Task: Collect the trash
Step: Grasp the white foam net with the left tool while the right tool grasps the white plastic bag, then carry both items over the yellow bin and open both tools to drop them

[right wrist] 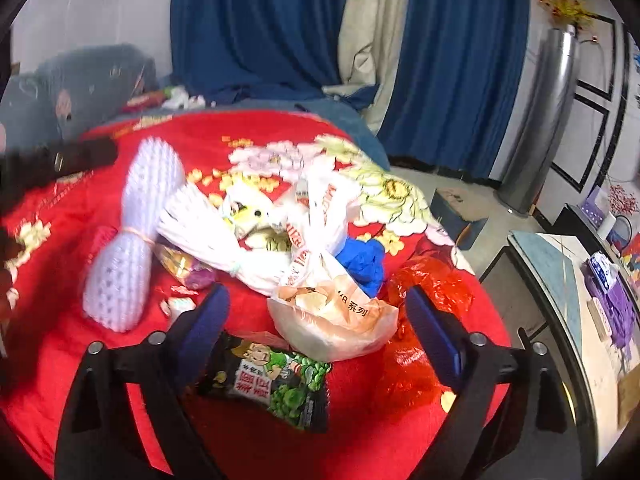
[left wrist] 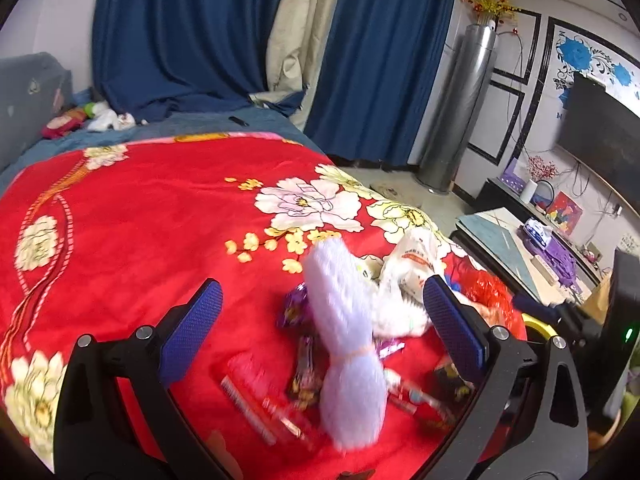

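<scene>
A pile of trash lies on the red flowered blanket (left wrist: 140,220). In the left wrist view a white bundle of straws tied with a rubber band (left wrist: 344,340) lies between the fingers of my open left gripper (left wrist: 320,332), over purple and dark snack wrappers (left wrist: 306,376). In the right wrist view the same bundle (right wrist: 132,236) lies at the left. My right gripper (right wrist: 320,320) is open over a clear plastic bag (right wrist: 332,320), with a black and green snack packet (right wrist: 280,384), a red plastic bag (right wrist: 424,296), a blue item (right wrist: 362,260) and white bags (right wrist: 320,208) around it.
Blue curtains (left wrist: 180,32) hang behind the bed. A silver column unit (left wrist: 464,108) stands on the floor to the right. A low glass table (right wrist: 560,280) with purple items is right of the bed. A TV (left wrist: 604,136) hangs on the wall.
</scene>
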Demonstrator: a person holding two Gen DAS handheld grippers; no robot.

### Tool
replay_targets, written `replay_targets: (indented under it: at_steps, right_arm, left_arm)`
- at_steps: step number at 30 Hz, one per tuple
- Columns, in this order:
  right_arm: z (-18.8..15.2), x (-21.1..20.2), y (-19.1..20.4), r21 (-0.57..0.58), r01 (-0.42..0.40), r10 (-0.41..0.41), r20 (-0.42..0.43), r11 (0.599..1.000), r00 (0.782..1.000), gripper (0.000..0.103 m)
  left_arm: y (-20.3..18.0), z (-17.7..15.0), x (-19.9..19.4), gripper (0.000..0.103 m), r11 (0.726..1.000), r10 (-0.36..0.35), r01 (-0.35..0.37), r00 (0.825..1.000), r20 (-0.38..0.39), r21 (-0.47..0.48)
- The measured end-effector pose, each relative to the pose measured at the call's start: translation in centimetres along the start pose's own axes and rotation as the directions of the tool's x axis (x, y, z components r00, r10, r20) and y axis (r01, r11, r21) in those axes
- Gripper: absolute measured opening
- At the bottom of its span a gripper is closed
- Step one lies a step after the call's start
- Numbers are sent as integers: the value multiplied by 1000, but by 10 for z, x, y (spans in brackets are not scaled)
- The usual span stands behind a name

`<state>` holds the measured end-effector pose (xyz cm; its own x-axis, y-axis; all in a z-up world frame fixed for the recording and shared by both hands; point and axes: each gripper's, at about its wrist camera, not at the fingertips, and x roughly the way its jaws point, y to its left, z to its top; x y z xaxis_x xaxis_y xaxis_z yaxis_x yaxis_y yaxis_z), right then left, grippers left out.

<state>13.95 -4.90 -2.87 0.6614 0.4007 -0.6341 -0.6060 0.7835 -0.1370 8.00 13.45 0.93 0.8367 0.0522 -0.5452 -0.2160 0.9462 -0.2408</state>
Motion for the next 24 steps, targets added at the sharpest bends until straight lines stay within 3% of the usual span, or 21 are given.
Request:
replay_targets:
  at_steps: [4,9,10,14,16,18,24]
  right_arm:
    - [2,18,0,-28,7,-9,-53,1000,999,83]
    - [1,30,0,-26,-5,3,-98,1000,995,56]
    - [0,32,0,-20,-11,9,-102,1000,995,49]
    - [-2,29,-3,11,-46,46,-87,999,995,38]
    - [-2,27,-4,28,-60,62,-76,998,995,31]
    - [-2,23,-7,54,-82,85,-57,995,995,28]
    - [-1,2,-18,148,-152,150,24,977,988,23]
  left_arm:
    - [0,8,24,92,999,-37,36,997,-69,-21]
    - [6,3,44,90,994,-74,63,989,-132,-84]
    - [8,1,46,82,993,-81,69,987,-135,-96]
    - [15,-2,46,57,986,-112,94,985,-134,-139]
    - [16,-1,44,34,984,-119,100,985,-125,-148]
    - [15,0,43,17,983,-127,109,985,-118,-145]
    - [12,4,21,11,980,-157,151,987,-38,-130]
